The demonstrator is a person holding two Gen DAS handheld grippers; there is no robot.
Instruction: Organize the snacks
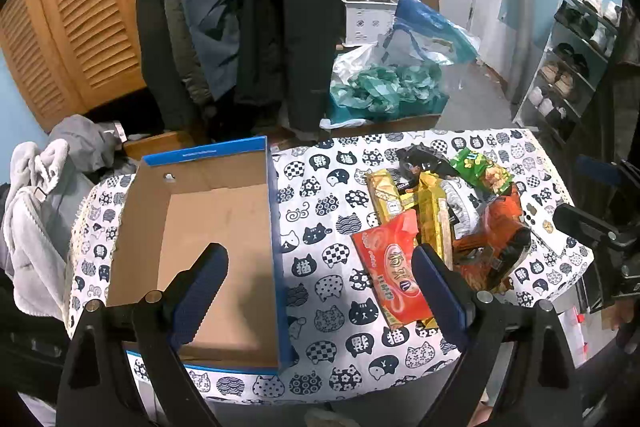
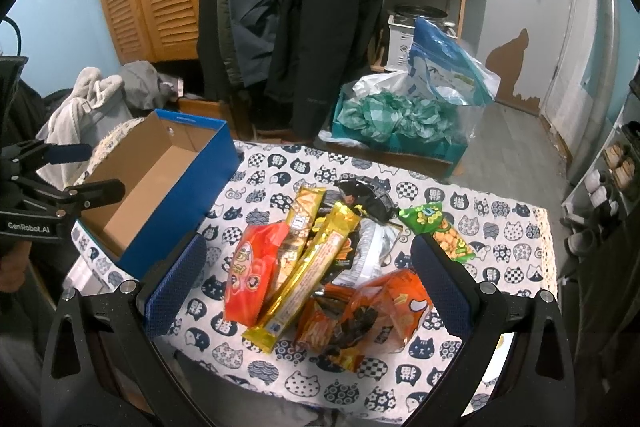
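From the left wrist camera, the left gripper hangs above the table with its two blue-padded fingers spread wide apart and nothing between them; one finger sits over the inside of the blue cardboard box, the other over the near edge of the red snack packet. The box stands open on the cat-print tablecloth, and its brown floor is bare. To the right of the box, apart from it, lies the heap of snacks: the red packet nearest, two long yellow packets leaning across it, an orange bag at the right, a green packet and a black wrapper further back. At the far right edge the right gripper shows from the side, and its fingers stand apart. From the right wrist camera, the right gripper hovers over the heap, fingers wide apart and clear of the packets, the red snack packet and orange bag lying between them in the view. The blue cardboard box sits to the left, open and holding nothing. The left gripper shows at the left edge beside the box, fingers parted.
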